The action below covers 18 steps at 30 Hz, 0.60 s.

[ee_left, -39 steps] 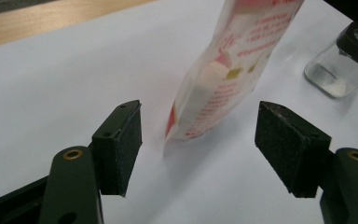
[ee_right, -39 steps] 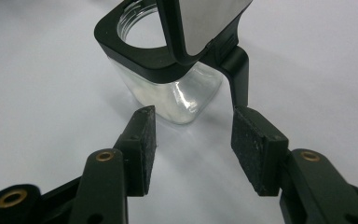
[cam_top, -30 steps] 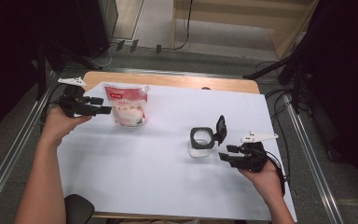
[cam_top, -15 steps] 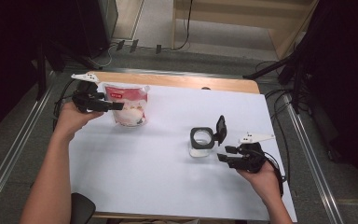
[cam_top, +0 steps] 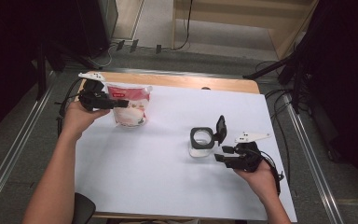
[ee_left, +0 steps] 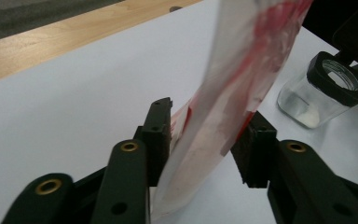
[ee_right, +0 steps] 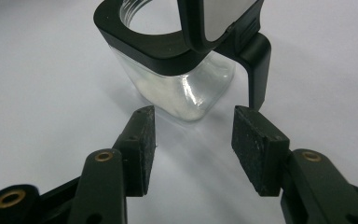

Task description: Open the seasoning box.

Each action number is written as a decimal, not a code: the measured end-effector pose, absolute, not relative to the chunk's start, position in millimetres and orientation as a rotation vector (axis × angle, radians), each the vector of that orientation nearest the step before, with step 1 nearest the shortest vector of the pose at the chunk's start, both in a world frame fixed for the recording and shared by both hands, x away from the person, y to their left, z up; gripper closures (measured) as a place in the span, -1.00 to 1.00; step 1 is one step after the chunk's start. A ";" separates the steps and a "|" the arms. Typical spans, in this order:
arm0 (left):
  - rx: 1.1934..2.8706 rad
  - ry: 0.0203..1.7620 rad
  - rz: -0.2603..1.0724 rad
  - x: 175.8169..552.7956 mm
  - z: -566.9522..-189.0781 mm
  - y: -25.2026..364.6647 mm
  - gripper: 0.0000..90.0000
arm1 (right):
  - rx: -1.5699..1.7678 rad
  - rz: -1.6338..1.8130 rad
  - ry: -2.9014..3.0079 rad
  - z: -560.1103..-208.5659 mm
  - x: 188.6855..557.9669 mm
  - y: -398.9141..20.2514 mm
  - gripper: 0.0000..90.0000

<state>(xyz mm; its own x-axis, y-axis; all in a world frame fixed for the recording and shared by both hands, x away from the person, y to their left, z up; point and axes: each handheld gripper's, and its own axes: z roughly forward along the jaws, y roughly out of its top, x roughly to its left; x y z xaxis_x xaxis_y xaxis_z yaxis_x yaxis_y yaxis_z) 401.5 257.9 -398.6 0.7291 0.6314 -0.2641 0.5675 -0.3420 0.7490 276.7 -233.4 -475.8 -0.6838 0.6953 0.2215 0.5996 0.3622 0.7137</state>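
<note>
Fingers of the left gripper (cam_top: 121, 103) have just been closing and now stand narrow around the upper part of the pouch (cam_top: 129, 105), which passes between them in the left gripper view; one pad (ee_left: 159, 135) lies against the film, the other (ee_left: 254, 149) at its far edge, though whether the film is firmly pinched I cannot tell. Compared with a second ago, the left hand has come in from the tabletop's (cam_top: 168, 186) left edge up to the pouch, which stands upright in the same place near the far left corner. Right gripper (cam_top: 221, 155) is unchanged: fingers half apart, holding nothing, tips just short of the glass jar (cam_top: 200, 142), whose black flip lid (cam_top: 220, 129) stands open. Jar sits right of centre, well apart from the pouch, a little white content at its bottom. Judgement: the grasp on the pouch is being made; lifting and carrying it over to the open jar for pouring would follow, with the right gripper placed to steady the jar.
</note>
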 end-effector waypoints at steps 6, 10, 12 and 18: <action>2.052 0.901 0.100 399.6 -399.0 254.3 0.87 | 1.197 1.249 2.495 -476.3 277.0 -231.5 0.10; 2.047 0.929 0.063 400.2 -398.7 254.2 1.00 | 1.189 1.260 2.485 -475.5 277.0 -233.0 0.10; 2.025 0.967 0.051 401.6 -397.9 253.7 1.00 | 1.183 1.262 2.483 -474.5 276.4 -233.2 0.11; 1.995 1.013 0.005 402.5 -394.5 251.3 1.00 | 1.157 1.269 2.483 -472.3 273.4 -231.6 0.12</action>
